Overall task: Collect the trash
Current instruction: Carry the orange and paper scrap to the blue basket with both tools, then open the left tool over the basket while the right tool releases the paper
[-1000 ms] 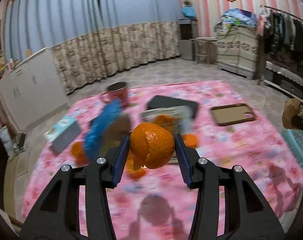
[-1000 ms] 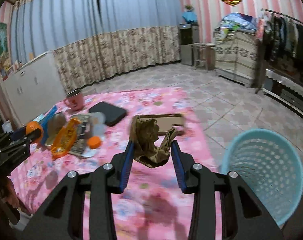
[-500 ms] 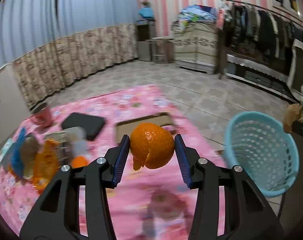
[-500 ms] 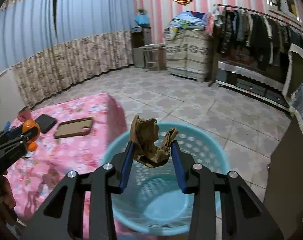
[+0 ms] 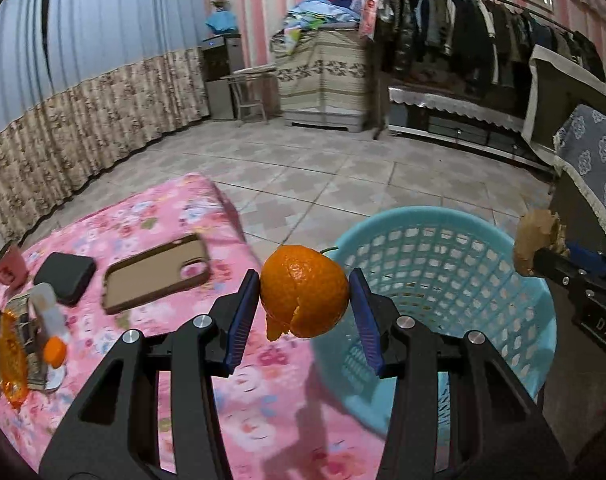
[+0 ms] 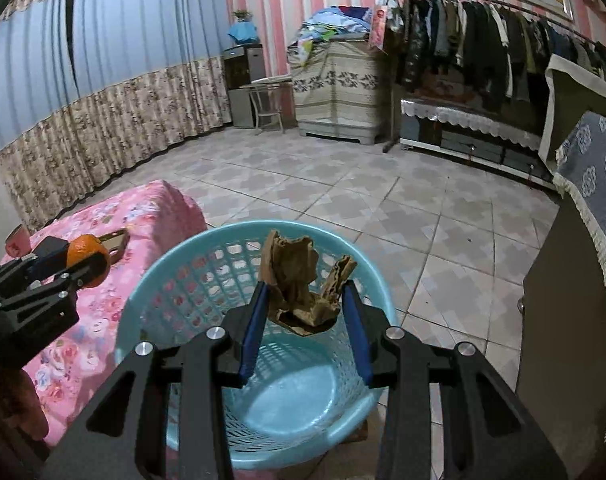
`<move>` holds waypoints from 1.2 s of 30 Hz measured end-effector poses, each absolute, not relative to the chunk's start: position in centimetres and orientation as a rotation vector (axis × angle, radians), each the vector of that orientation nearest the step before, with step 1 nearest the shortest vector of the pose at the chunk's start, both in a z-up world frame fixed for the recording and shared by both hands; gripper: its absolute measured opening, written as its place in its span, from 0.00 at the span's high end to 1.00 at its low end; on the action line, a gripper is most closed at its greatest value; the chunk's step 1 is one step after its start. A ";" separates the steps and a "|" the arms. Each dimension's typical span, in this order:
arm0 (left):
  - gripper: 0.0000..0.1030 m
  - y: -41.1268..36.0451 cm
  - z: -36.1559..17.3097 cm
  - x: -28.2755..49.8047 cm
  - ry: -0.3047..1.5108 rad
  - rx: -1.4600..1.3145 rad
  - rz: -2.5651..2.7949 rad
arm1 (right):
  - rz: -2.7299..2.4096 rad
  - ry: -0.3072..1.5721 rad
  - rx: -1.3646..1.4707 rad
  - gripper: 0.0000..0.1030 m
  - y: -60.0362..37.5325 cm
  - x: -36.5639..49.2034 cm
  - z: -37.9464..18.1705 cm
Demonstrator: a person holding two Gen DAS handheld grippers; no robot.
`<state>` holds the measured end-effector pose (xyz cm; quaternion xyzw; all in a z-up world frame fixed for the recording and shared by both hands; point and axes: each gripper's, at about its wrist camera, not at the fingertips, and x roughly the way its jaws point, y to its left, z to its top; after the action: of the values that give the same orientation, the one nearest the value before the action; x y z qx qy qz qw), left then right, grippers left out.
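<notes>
1. Orange peel point(image 5: 305, 298), still ball-shaped with a torn flap at its base, is pinched between the blue pads of the left gripper point(image 5: 305, 308); it hangs over the pink floral tablecloth point(image 5: 151, 216), with the turquoise basket point(image 5: 515, 312) at three o'clock.
2. Crumpled brown paper point(image 6: 303, 284) is clamped in the right gripper point(image 6: 305, 312), held directly above the basket's open mouth.
3. Step in hand, as I judge it: carrying both pieces of trash to the bin. The right jaws need only spread to drop the paper; the left gripper must first travel toward three o'clock until it clears the rim.
4. Only the left view shows what remains on the table: a phone case point(image 5: 155, 272), a dark pouch point(image 5: 65, 276) and an orange wrapper point(image 5: 11, 360) at nine o'clock.
5. Only the right view shows the basket's floor, which looks bare.
</notes>
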<state>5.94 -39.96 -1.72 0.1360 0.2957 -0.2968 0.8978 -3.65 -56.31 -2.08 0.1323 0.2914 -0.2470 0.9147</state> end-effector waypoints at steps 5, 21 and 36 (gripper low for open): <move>0.56 -42.3 -2.0 6.4 0.622 0.299 -0.650 | -0.523 0.603 0.294 0.63 -57.3 -3.9 -2.7; 0.23 -43.7 -0.7 6.8 0.600 0.308 -0.697 | -0.529 0.619 0.321 0.63 -58.2 -3.5 -3.9; 0.07 -35.2 1.5 8.0 0.526 0.259 -0.534 | -0.478 0.627 0.303 0.63 -54.7 -0.9 -4.5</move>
<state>7.97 -35.24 1.50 0.1260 0.2562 -0.2602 0.9224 -0.86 -54.65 -4.50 0.1469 0.3043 -0.2321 0.9121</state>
